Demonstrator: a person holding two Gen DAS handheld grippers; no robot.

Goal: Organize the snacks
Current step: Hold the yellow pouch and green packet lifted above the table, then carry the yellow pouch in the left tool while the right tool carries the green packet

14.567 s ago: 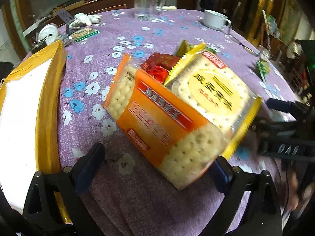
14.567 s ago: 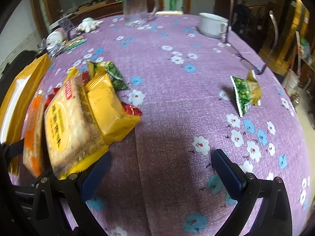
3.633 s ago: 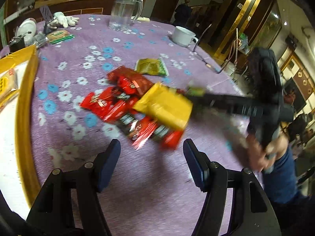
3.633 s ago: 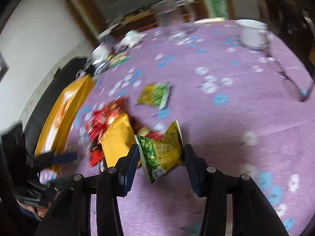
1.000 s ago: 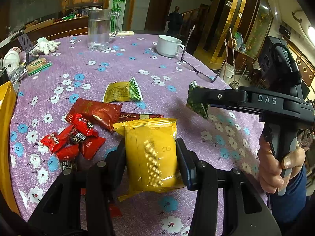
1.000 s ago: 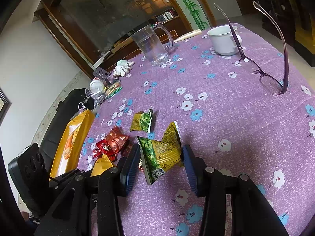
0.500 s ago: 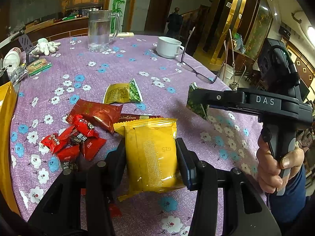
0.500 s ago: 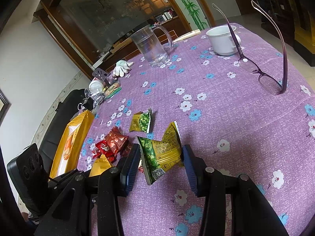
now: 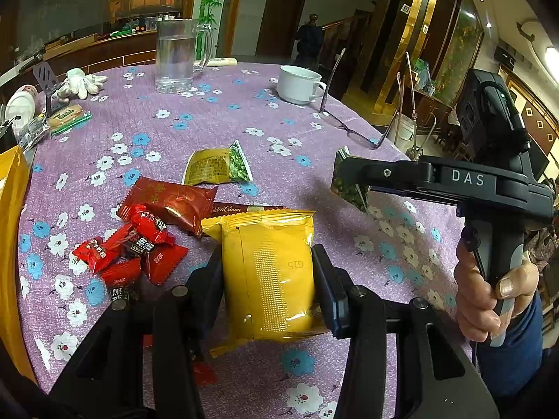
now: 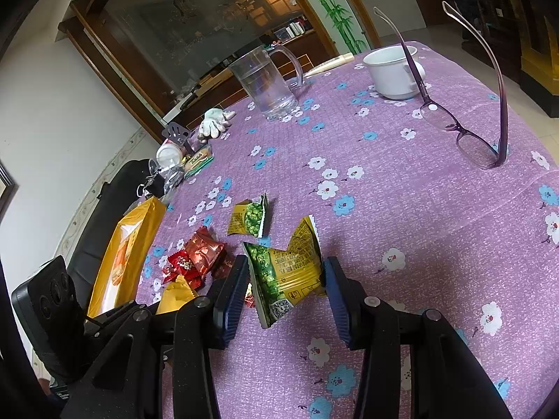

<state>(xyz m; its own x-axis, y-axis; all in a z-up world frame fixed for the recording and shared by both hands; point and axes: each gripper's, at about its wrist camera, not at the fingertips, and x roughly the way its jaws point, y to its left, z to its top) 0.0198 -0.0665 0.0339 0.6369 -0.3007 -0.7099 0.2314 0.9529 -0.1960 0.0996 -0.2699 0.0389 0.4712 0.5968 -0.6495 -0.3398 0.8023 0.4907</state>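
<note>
Purple floral tablecloth (image 9: 216, 111), left tool (image 9: 269, 276) clamped on yellow packet (image 9: 269, 269), right tool (image 10: 284, 286) clamped on green pea packet (image 10: 286, 276)

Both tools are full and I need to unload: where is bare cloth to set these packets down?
Bare cloth lies between the green packet and the glasses, and ahead toward the pitcher and cup. Crowded: the red candies by the yellow box.

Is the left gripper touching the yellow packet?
Touching. In the left wrist view both fingers of the left gripper press the sides of the yellow packet, with no gap on either side.
</note>
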